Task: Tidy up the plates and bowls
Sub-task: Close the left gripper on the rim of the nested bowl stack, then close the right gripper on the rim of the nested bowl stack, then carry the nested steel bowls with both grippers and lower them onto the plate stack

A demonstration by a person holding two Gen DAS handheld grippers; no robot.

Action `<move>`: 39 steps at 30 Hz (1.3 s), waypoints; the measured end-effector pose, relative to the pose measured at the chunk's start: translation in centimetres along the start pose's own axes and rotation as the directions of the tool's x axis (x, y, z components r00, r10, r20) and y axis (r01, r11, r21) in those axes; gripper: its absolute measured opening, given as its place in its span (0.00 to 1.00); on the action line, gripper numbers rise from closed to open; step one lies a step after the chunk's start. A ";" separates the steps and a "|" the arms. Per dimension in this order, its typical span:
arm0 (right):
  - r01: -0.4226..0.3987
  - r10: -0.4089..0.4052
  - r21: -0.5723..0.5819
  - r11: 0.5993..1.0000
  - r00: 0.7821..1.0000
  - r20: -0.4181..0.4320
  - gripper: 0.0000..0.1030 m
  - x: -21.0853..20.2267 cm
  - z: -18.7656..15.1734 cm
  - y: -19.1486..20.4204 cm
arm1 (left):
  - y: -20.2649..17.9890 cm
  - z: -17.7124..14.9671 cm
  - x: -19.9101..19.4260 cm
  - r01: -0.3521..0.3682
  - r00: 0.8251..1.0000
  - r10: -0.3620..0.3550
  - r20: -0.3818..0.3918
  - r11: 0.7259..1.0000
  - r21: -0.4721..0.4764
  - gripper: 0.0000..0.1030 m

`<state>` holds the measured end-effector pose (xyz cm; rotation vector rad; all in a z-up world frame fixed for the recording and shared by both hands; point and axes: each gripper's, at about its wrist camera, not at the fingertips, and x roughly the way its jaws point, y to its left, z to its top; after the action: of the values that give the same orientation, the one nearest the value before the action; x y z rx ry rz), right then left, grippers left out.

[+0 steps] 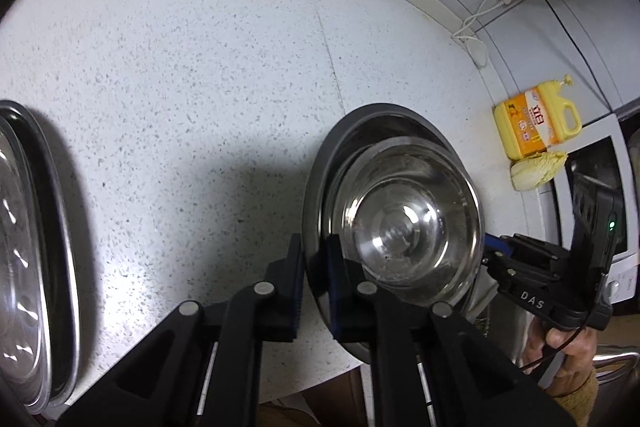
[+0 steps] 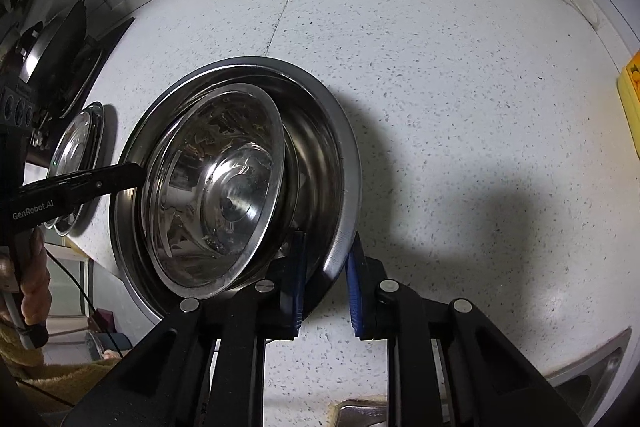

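1. Both claws pinch opposite rims of the big bowl (image 2: 340, 163): left claw (image 1: 314, 267), right claw (image 2: 326, 279). A small bowl (image 2: 216, 195) sits nested inside, over the worktop (image 1: 180, 67).
2. Judged step: carrying the stack; next, setting it level near the plates (image 1: 36, 247).

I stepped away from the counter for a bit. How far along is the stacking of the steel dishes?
Done: a smaller bowl already sits nested inside the big bowl. In hand: the left gripper and right gripper each pinch the big bowl's rim on opposite sides. Left: the steel plates lie apart on the countertop, not yet joined with the bowls.
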<state>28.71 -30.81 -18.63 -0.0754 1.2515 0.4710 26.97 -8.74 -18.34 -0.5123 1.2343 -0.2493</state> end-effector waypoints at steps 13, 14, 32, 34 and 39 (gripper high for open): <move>0.004 -0.004 0.011 1.000 1.000 -0.003 0.16 0.1 0.0 -0.3 | 0.3 0.8 -0.2 0.038 0.999 -0.038 -0.002 0.999 -0.024 0.08; 0.002 -0.002 0.017 1.000 1.000 -0.006 0.16 0.2 0.1 -0.3 | 0.3 0.9 -0.4 0.044 0.999 -0.044 0.000 0.999 -0.023 0.08; -0.042 0.050 -0.117 0.992 0.996 0.073 0.16 -3.3 3.9 8.7 | 8.9 -0.5 -13.7 0.047 0.980 -0.022 0.195 0.991 -0.126 0.08; -0.063 0.074 -0.150 0.987 0.995 0.072 0.16 -3.0 4.4 11.2 | 11.0 -1.6 -15.9 0.030 0.975 0.003 0.221 0.989 -0.145 0.08; -0.126 0.139 -0.225 0.966 0.989 0.046 0.16 -1.3 5.2 18.0 | 16.8 -3.9 -20.3 -0.028 0.966 0.077 0.246 0.980 -0.198 0.08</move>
<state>26.14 -13.31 -12.20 -0.1655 1.1441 0.7237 15.26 13.89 -10.77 -0.6567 1.0254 -0.0161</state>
